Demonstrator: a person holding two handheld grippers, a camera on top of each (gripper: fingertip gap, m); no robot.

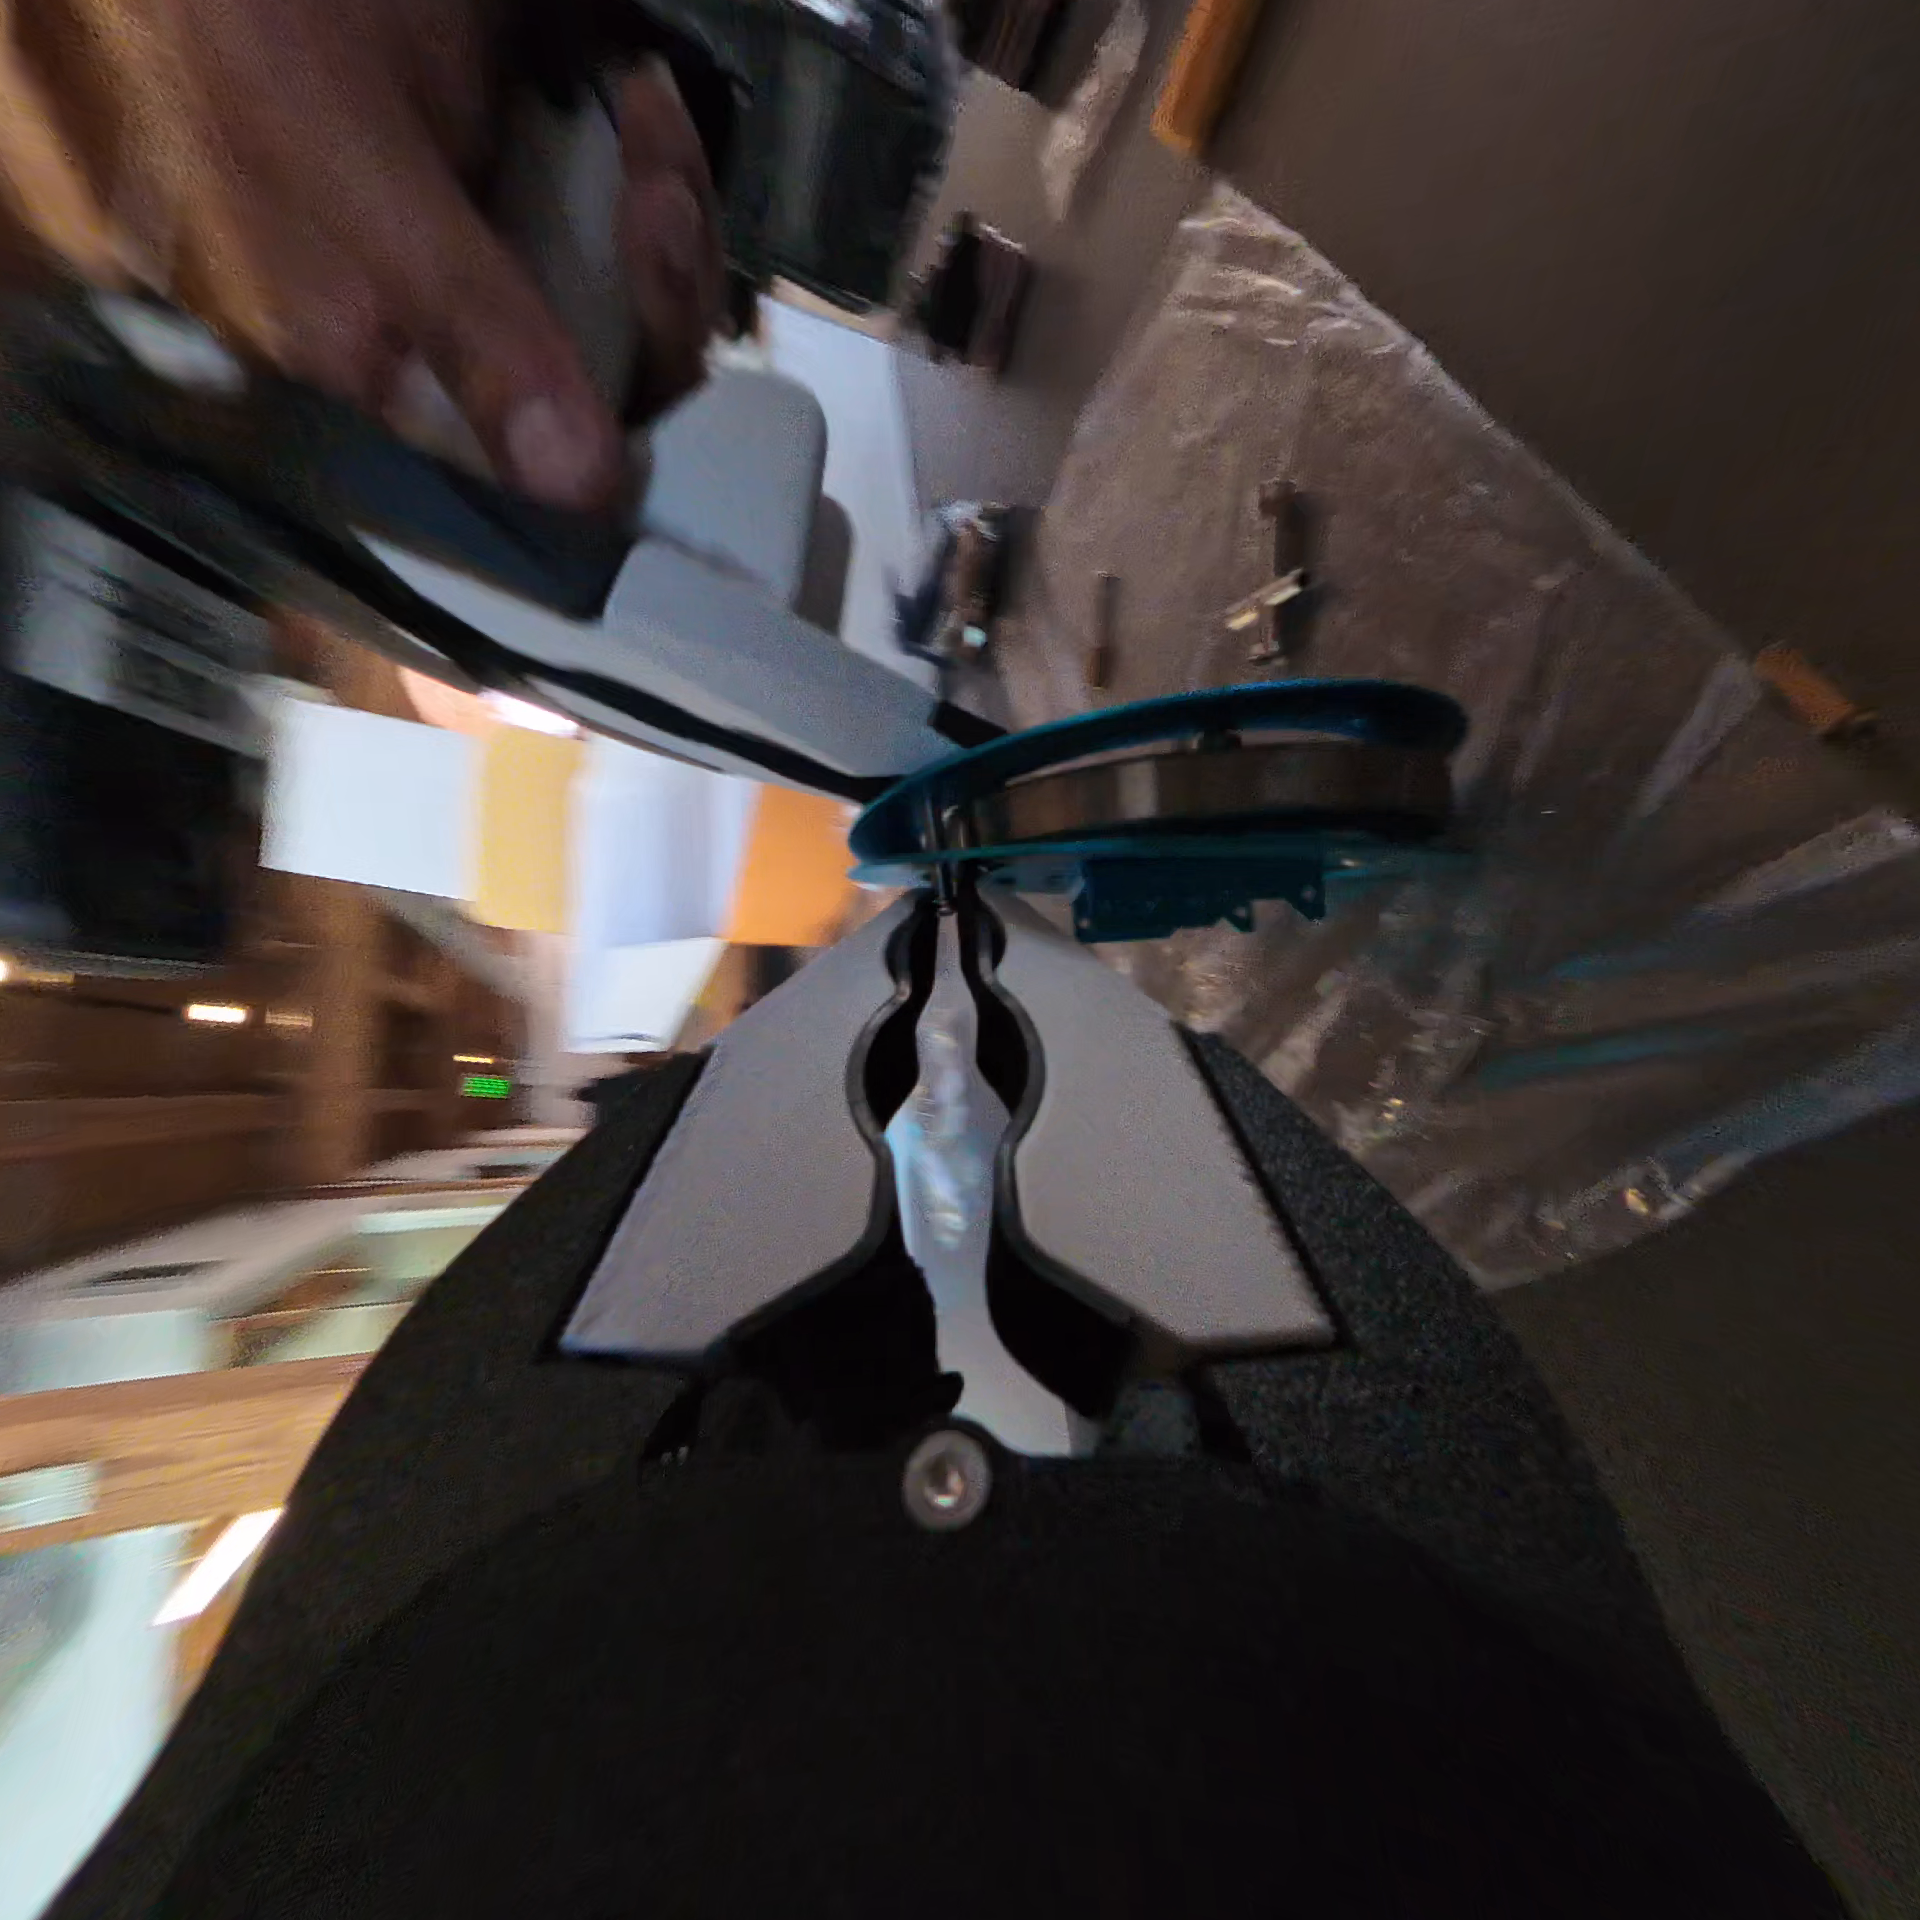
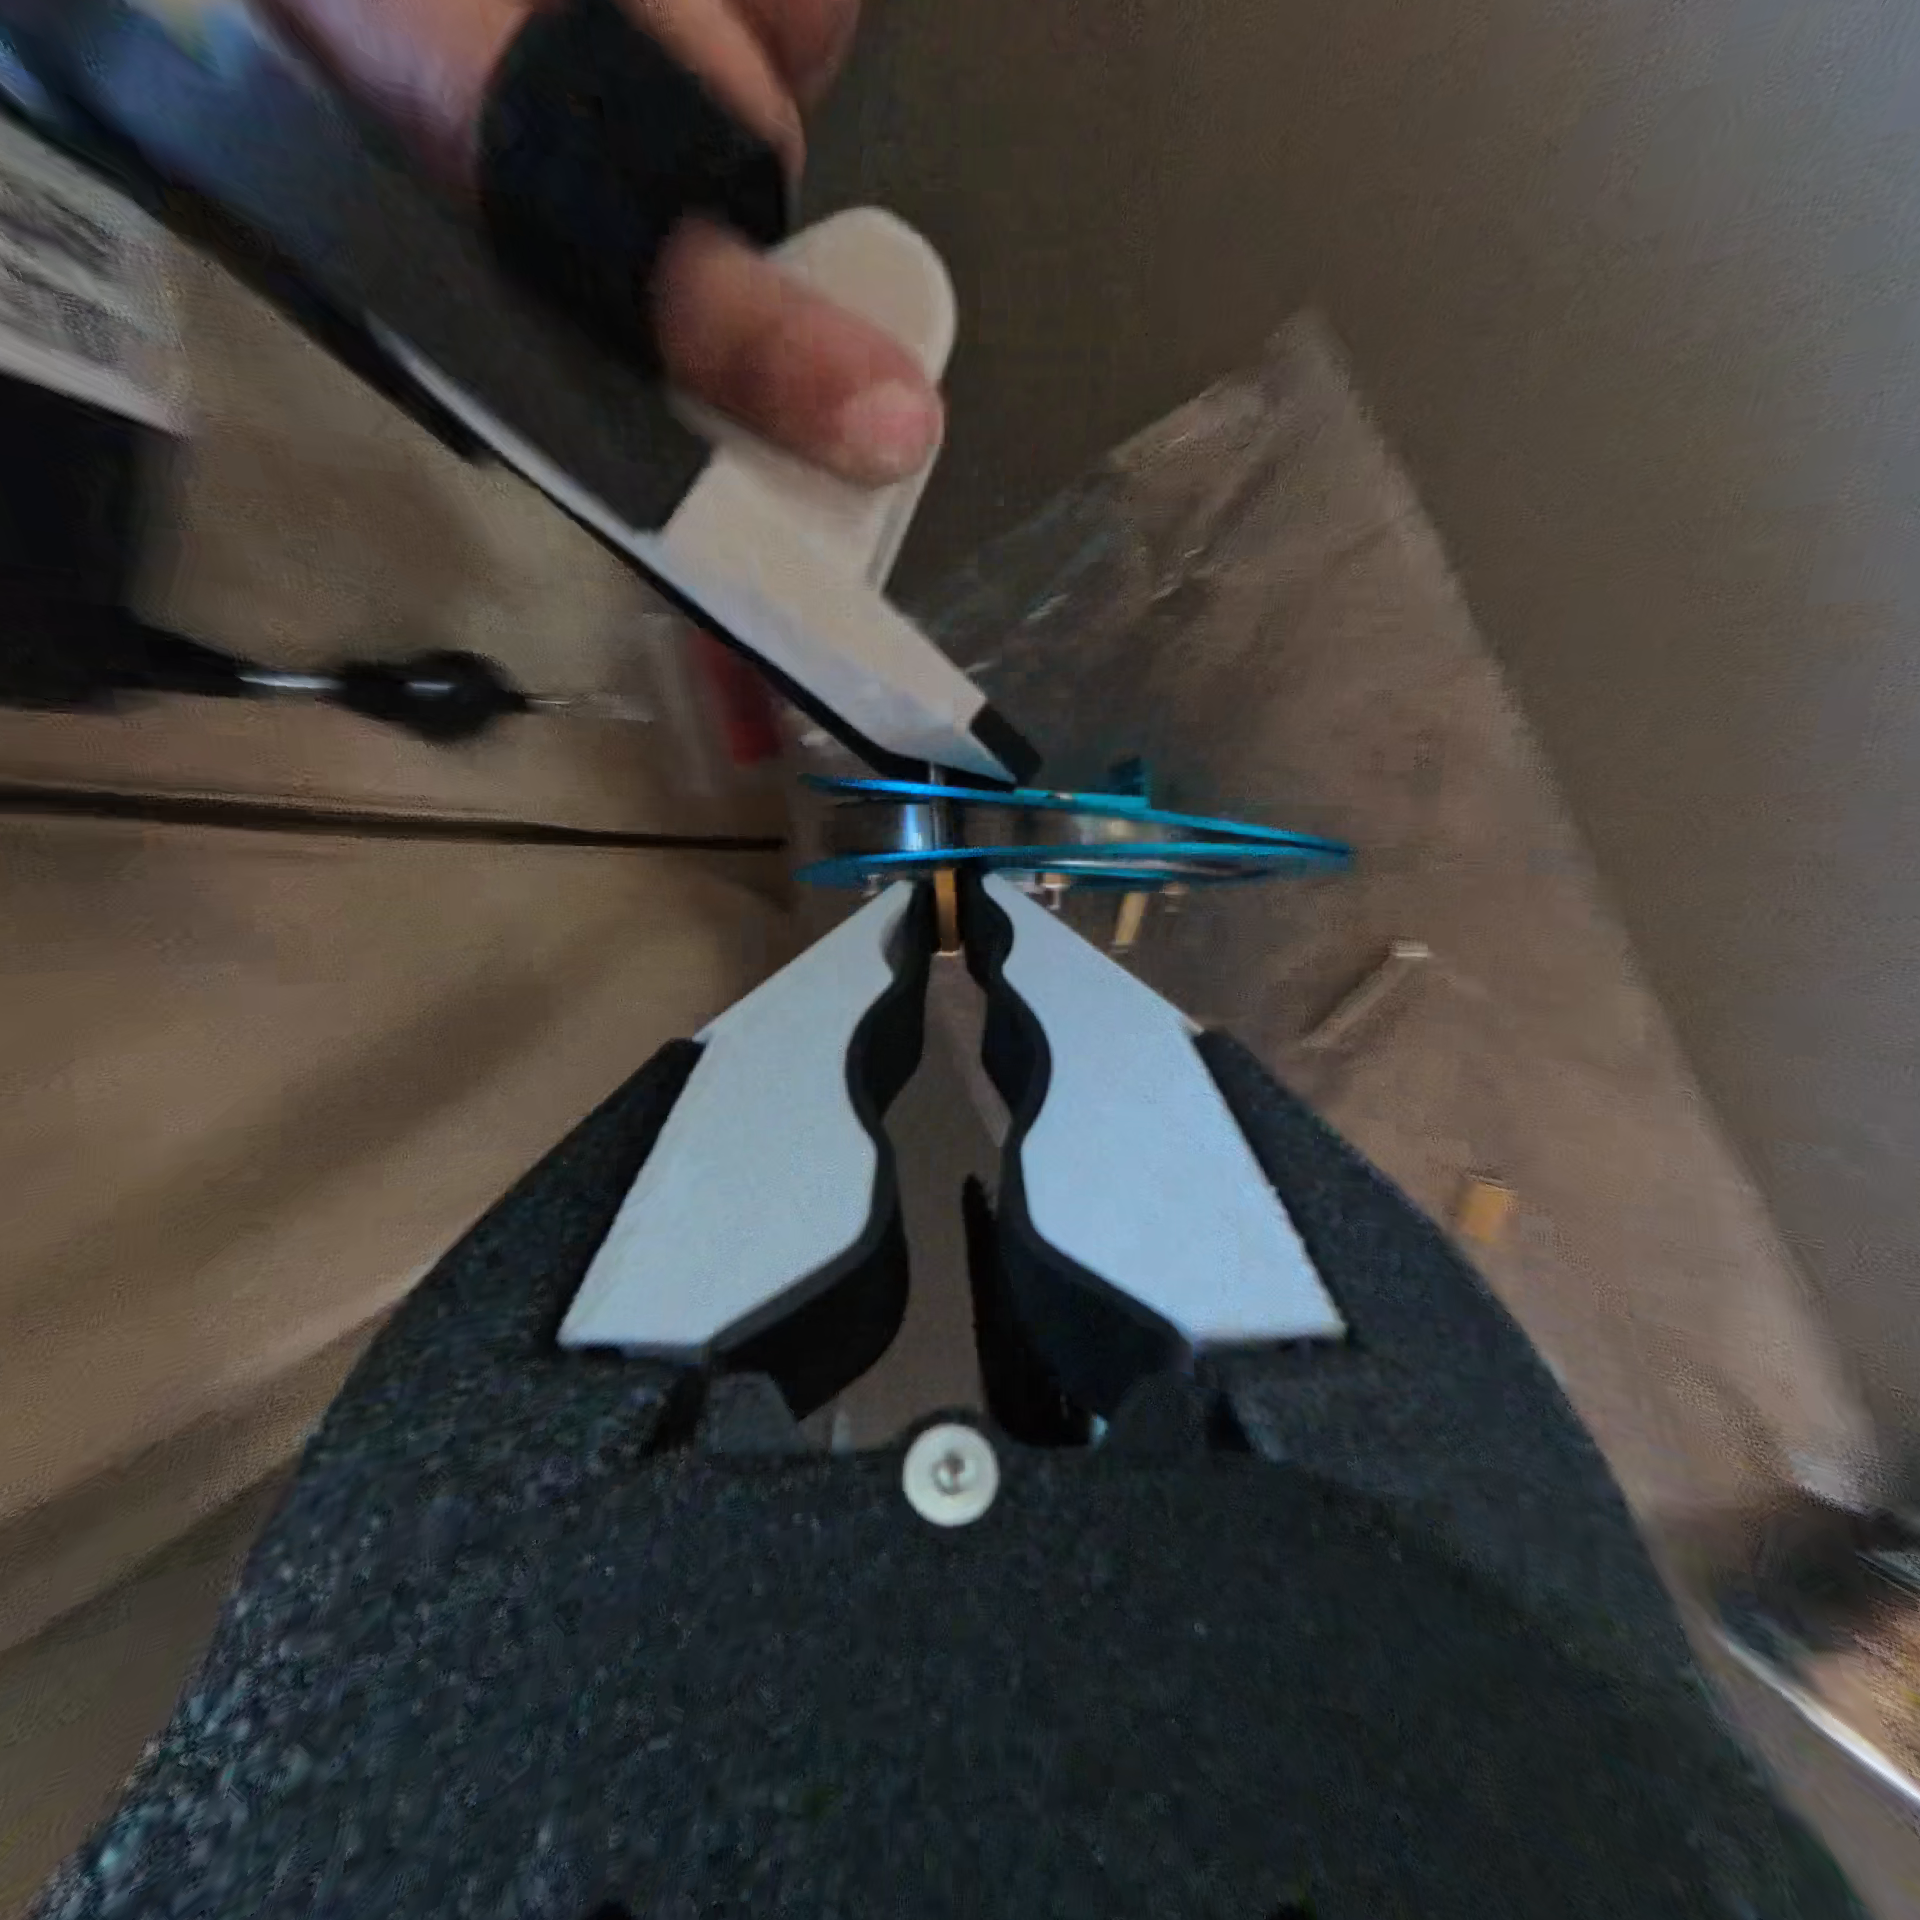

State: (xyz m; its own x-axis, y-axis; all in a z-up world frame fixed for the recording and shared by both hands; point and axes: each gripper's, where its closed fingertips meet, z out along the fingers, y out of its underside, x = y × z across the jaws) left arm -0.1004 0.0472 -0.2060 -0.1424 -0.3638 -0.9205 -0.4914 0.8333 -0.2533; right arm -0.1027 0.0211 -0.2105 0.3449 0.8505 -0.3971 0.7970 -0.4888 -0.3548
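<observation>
Your left gripper [image 1: 948,904] pinches the blue assembly [image 1: 1153,790] by a thin pin at its 9 o'clock edge: 2 flat blue rings stacked edge-on with a dark metal disc sandwiched between. Your right gripper [image 2: 948,914] is closed on a brass post [image 2: 945,920] under the same piece [image 2: 1070,842], with the other gripper's tip touching it from 11 o'clock.

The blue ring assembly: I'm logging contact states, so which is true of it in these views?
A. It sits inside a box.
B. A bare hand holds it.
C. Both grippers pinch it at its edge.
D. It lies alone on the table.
C: the blue ring assembly is pinched at its rim by the left gripper, while the right gripper is closed on a small post at its edge.
</observation>
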